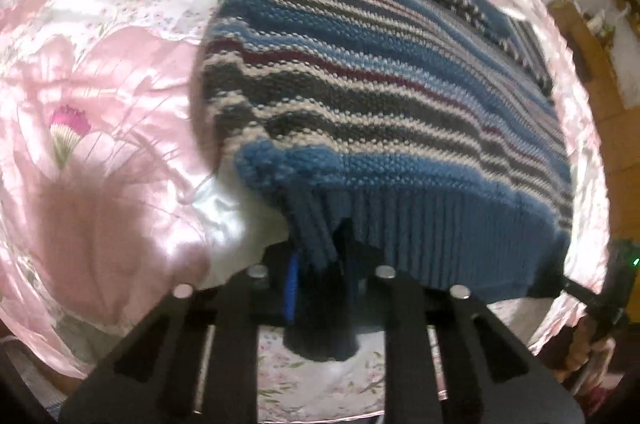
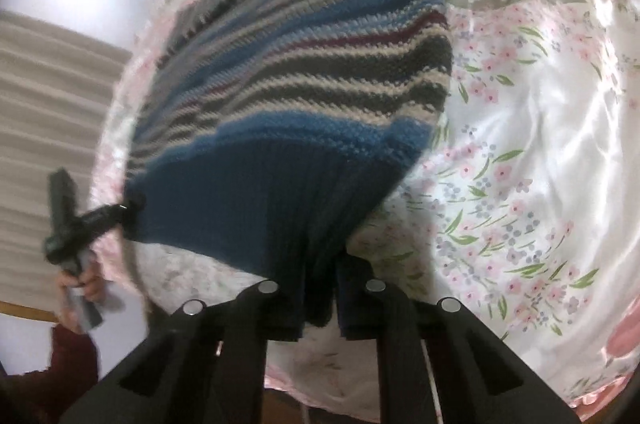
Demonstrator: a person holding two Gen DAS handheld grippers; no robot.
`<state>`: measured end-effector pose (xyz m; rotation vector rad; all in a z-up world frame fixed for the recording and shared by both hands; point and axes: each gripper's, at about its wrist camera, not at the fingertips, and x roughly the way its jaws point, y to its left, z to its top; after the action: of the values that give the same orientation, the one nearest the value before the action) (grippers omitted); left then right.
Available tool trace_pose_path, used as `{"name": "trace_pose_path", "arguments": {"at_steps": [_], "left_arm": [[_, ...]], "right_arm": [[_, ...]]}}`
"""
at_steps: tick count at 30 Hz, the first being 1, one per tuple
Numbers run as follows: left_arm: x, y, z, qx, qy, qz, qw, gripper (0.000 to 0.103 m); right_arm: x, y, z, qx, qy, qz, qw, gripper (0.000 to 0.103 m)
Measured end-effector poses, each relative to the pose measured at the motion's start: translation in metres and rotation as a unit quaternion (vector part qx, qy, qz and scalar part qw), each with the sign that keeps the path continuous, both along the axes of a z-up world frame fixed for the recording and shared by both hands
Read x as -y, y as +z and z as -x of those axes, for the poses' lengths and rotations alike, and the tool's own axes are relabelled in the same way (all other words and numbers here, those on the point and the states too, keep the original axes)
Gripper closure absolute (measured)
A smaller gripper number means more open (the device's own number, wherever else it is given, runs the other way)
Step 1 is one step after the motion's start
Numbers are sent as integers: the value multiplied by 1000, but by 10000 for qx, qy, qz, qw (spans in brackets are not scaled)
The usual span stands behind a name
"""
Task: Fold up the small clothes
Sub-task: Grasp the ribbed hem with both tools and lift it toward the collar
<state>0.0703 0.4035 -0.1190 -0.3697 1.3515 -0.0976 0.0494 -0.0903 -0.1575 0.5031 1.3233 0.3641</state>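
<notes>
While lifted at the near edge, striped knit sweater (image 1: 360, 71) otherwise lies flat on floral satin bedspread (image 1: 100, 83), ribbed blue hem (image 1: 420, 224) raised off it. Left gripper (image 1: 320, 280) clamped on one hem corner, right gripper (image 2: 322, 288) clamped on the other, both jaws narrow with rib fabric bunched between. Hand (image 2: 80, 284) visible on the left gripper's handle in right wrist view.

2 fisheye views, each riding low behind its own tool and looking forward along the fingers, very close to the striped sweater's (image 1: 380, 95) blue hem. The left wrist view faces up the knit from its left corner, the right wrist view from the right corner. Both share the sweater and floral bedspread (image 2: 540, 151).
</notes>
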Motion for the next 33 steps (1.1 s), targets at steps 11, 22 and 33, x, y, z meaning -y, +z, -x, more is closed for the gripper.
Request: {"name": "trace_pose_path", "arguments": {"at_steps": [11, 22, 33], "left_arm": [[7, 45, 11, 787, 116, 173, 9967, 90], [-9, 42, -2, 738, 39, 718, 9947, 91], [-7, 49, -70, 848, 61, 613, 9945, 91]], "right_arm": [[8, 69, 3, 881, 244, -515, 9945, 94], [20, 65, -8, 706, -281, -824, 9937, 94], [36, 71, -91, 699, -274, -838, 9937, 94]]}}
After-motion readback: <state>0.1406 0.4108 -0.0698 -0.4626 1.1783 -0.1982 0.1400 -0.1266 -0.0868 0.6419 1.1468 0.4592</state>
